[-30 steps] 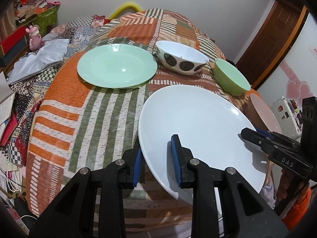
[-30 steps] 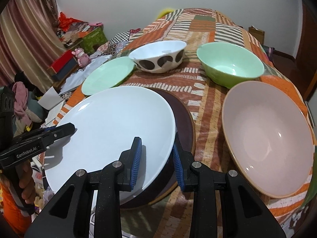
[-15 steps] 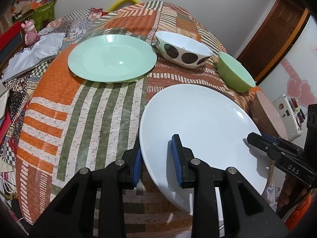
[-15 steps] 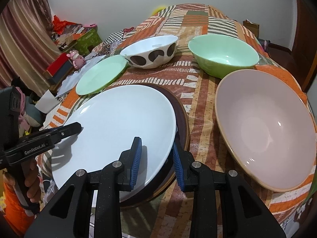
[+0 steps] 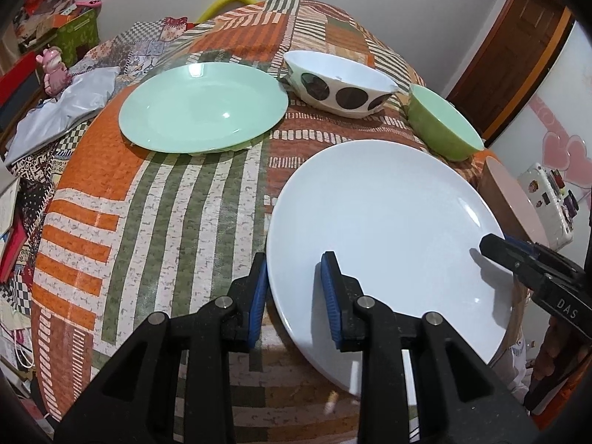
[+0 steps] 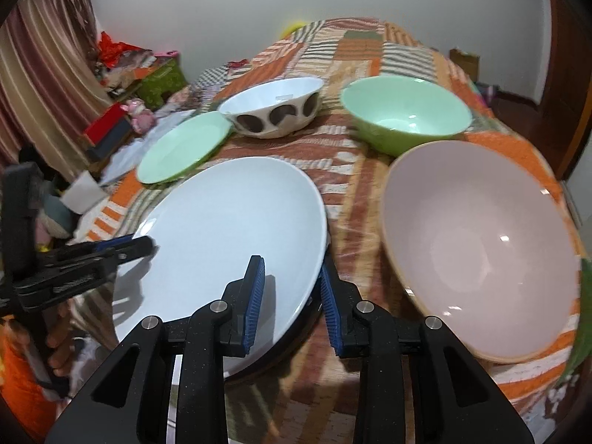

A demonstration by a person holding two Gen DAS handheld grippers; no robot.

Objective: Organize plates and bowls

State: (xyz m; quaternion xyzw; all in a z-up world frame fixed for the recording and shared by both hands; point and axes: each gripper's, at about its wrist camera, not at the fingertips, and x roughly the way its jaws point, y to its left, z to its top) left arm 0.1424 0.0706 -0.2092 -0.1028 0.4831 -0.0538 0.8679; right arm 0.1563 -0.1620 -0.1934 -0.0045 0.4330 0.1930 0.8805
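Note:
A large white plate [image 5: 384, 222] is held level above the patterned tablecloth, and also shows in the right wrist view [image 6: 229, 229]. My left gripper [image 5: 294, 299] is shut on its left rim. My right gripper [image 6: 292, 299] is shut on its right rim, and a dark plate rim [image 6: 273, 355] shows just under it. A mint green plate [image 5: 203, 107] lies at the far left. A white bowl with dark spots [image 5: 340, 83], a green bowl [image 5: 444, 125] and a big pink bowl [image 6: 481, 248] stand behind and to the right.
The table [image 5: 148, 214] is covered by an orange, green and white striped cloth. Clutter, boxes and a pink toy [image 5: 55, 70] sit to the left beyond the edge. A wooden door [image 5: 518, 48] is at the far right.
Both grippers have carried the white plate up and a little to the left. In the right wrist view far less of the dark plate under it shows now.

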